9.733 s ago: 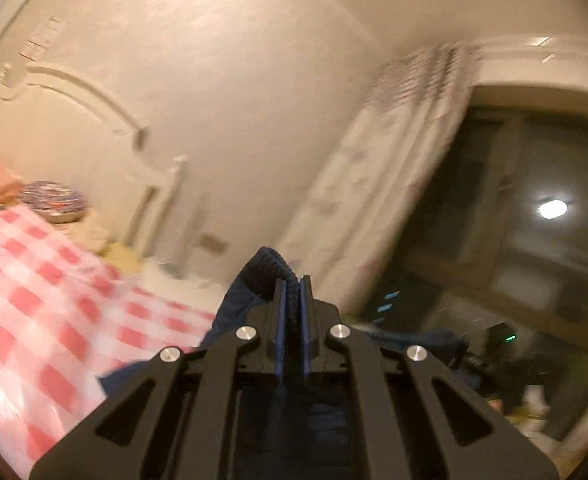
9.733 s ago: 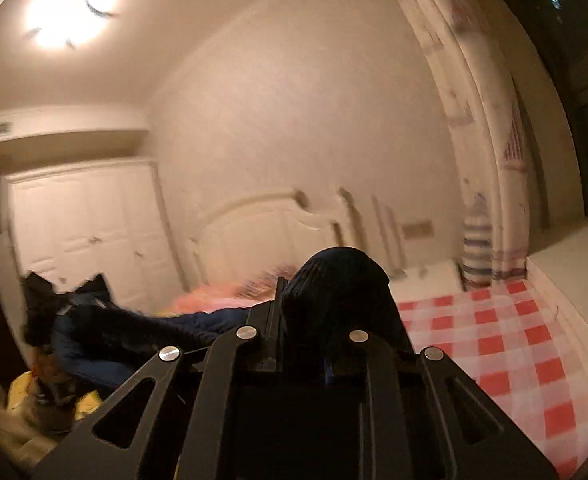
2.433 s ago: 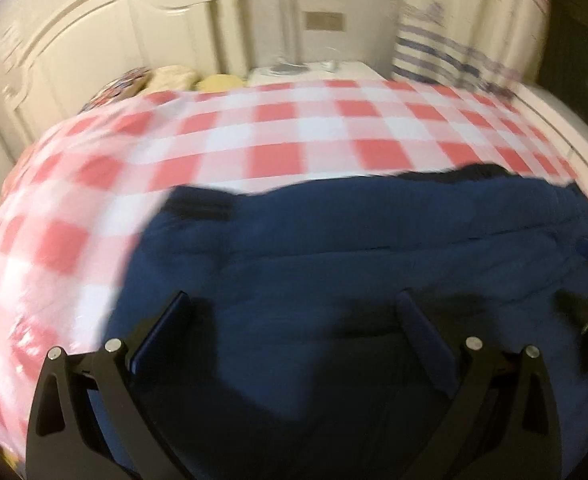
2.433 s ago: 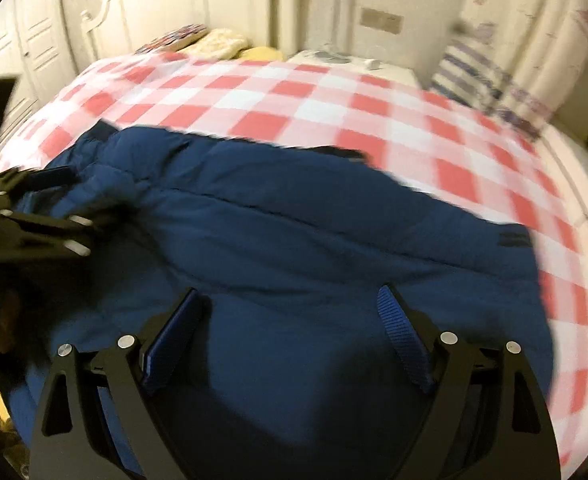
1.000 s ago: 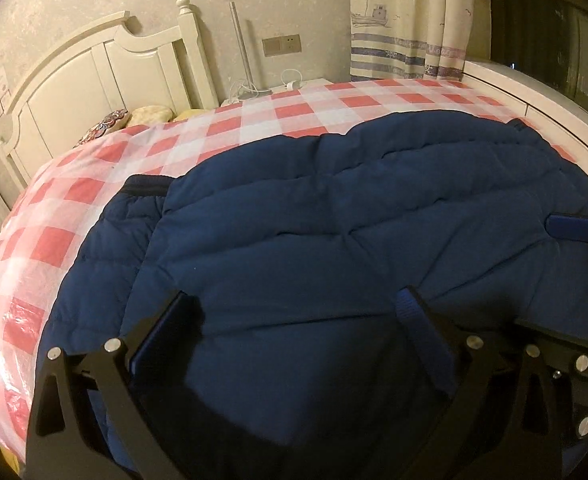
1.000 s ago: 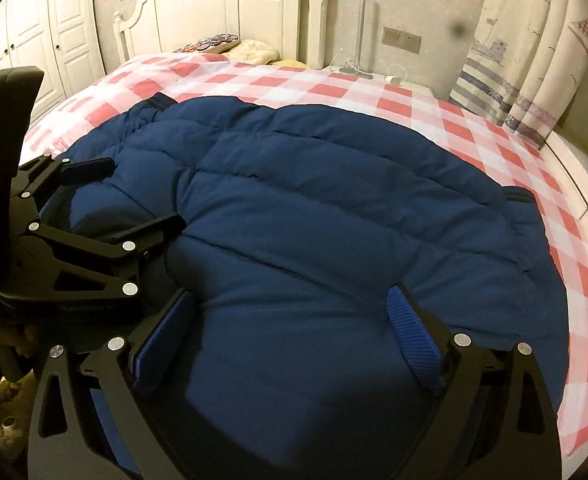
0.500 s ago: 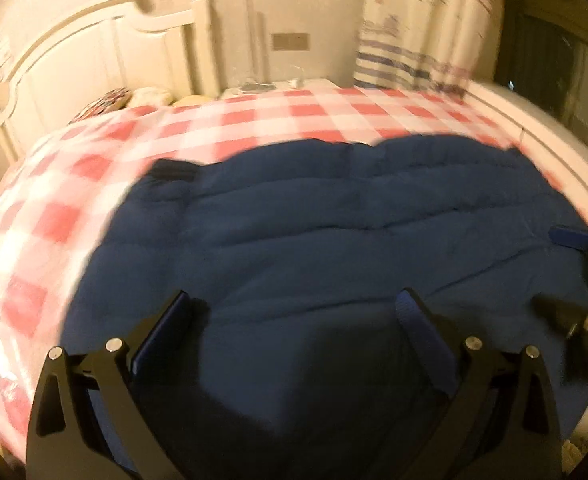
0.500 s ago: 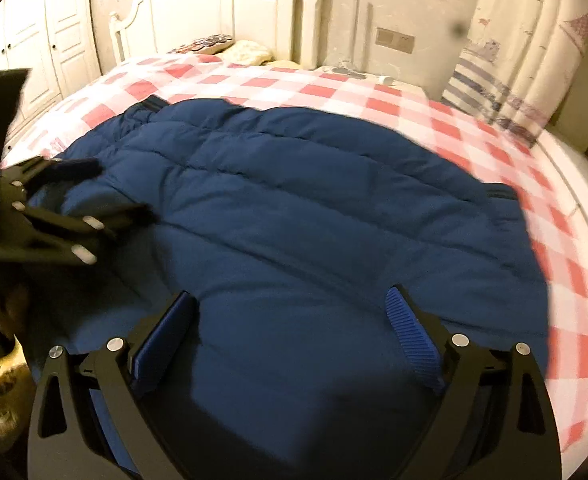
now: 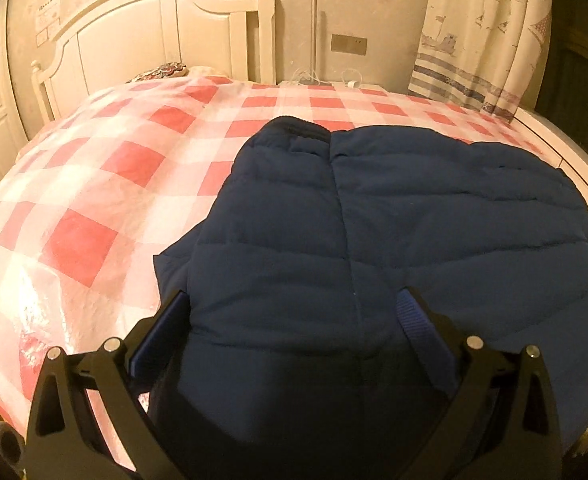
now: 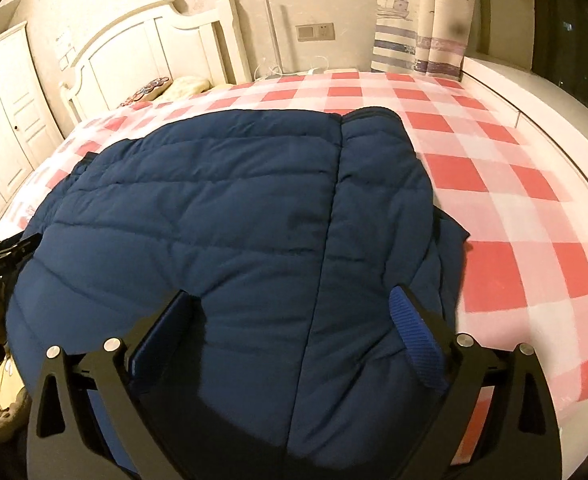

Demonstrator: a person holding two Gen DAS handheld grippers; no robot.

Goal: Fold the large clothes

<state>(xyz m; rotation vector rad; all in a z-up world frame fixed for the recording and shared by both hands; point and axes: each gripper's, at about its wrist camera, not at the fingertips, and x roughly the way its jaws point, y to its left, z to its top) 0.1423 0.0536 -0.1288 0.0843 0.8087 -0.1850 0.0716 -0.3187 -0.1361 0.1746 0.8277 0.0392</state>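
Navy quilted jacket (image 9: 394, 220) spread flat on red-checked bedspread (image 9: 106, 184), near foot edge of bed. Left gripper (image 9: 294, 320): fingers wide apart above jacket's left sleeve fold, nothing held. Right gripper (image 10: 290, 320): likewise spread, above right sleeve fold, empty. White headboard (image 9: 142, 36) and curtain (image 9: 478, 32) beyond. Right wrist view only: wardrobe doors (image 10: 2, 112), plus black frame at left edge (image 10: 2, 256), probably the other gripper.
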